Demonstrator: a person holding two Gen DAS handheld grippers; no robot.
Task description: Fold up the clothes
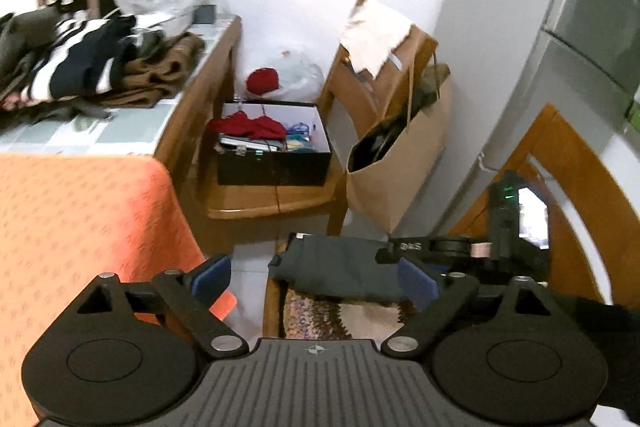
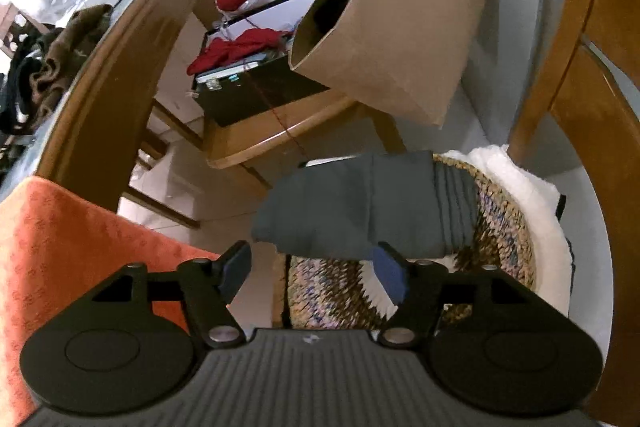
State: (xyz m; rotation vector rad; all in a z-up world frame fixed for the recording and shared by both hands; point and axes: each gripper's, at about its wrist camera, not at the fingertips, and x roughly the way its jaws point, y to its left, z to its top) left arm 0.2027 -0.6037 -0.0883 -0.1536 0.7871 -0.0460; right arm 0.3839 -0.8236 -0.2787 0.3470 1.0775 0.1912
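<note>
since the folded grey garment (image 2: 360,211) lies on the chair cushion (image 2: 504,239), set aside as done, i hold left gripper (image 1: 316,279) and right gripper (image 2: 316,267) spread and empty above it.

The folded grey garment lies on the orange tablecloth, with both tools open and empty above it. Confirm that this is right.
Not quite. The folded grey garment lies on the braided round chair cushion, not on the orange tablecloth, which is off to the left; the right wrist view shows this. The rest holds: the left tool and right tool are both open and empty.
</note>
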